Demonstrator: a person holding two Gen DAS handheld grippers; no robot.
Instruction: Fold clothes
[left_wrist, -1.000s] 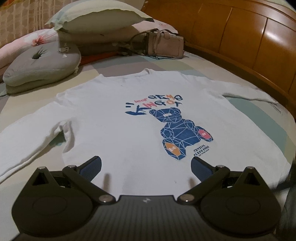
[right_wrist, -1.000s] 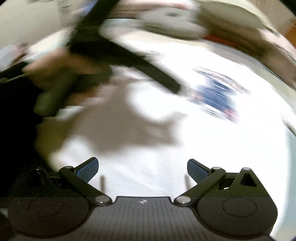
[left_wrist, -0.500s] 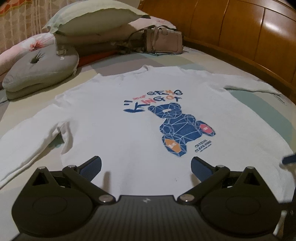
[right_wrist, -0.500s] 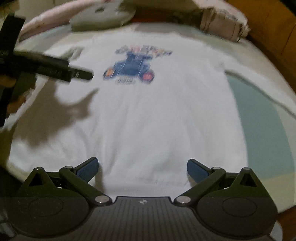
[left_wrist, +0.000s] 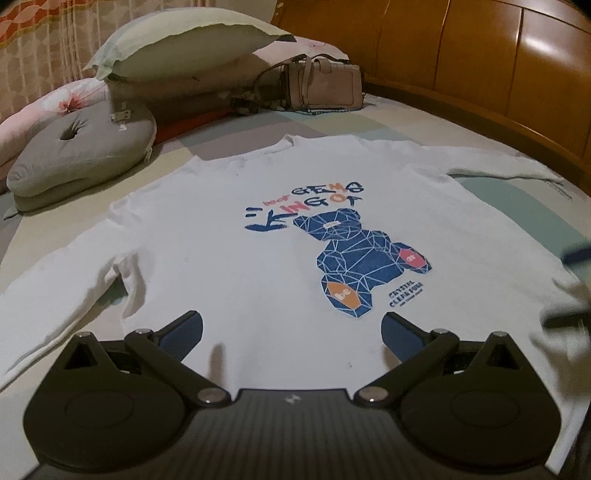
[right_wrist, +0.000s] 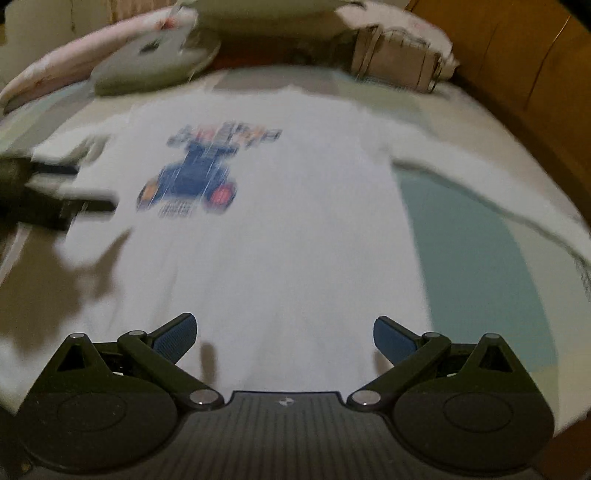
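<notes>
A white long-sleeved shirt (left_wrist: 258, 236) with a blue bear print lies flat and face up on the bed, both sleeves spread out. My left gripper (left_wrist: 291, 334) hovers open over the shirt's hem, left of the bear, nothing between its fingers. My right gripper (right_wrist: 284, 338) is open above the hem on the shirt's (right_wrist: 295, 221) right half; this view is blurred. The right gripper's fingertips show as a blur at the right edge of the left wrist view, and the left gripper (right_wrist: 70, 188) shows at the left edge of the right wrist view.
At the head of the bed lie a grey cushion (left_wrist: 81, 147), a pale green pillow (left_wrist: 184, 40) and a beige handbag (left_wrist: 321, 86). A wooden bed frame (left_wrist: 498, 74) runs along the right side. The pastel-checked sheet (left_wrist: 517, 210) is bare beside the right sleeve.
My right gripper has swung round from the left-hand side to face the shirt squarely and moved closer over the hem. The left gripper has edged slightly forward; both stay open.
</notes>
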